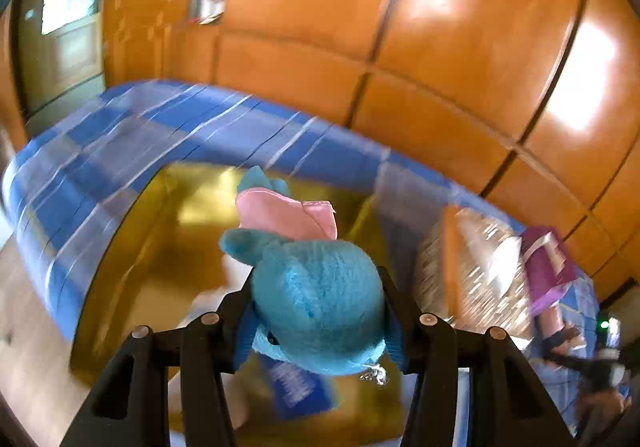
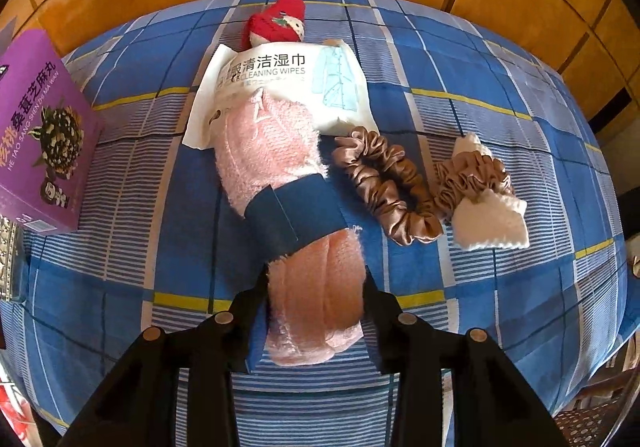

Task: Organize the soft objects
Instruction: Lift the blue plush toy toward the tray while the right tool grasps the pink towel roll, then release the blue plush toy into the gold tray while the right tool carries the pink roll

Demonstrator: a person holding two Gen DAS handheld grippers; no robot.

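The left claw (image 1: 318, 311) is clamped on a blue plush toy (image 1: 316, 303) above a yellow bin (image 1: 132, 247) beside the bed (image 2: 500, 95). The right claw (image 2: 316, 311) grips the rolled pink towel (image 2: 296, 231) lying on the bed. Beside the towel, a wipes pack (image 2: 280, 83), two scrunchies (image 2: 384, 187) and a red knit toy (image 2: 280, 21) appear unsorted.

Both black grippers (image 1: 318, 303) (image 2: 316, 299) carry round metal screws

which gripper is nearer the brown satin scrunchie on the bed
Right. The right gripper grips the pink towel roll lying right beside the scrunchie; the left gripper holds a blue plush toy over a yellow bin.
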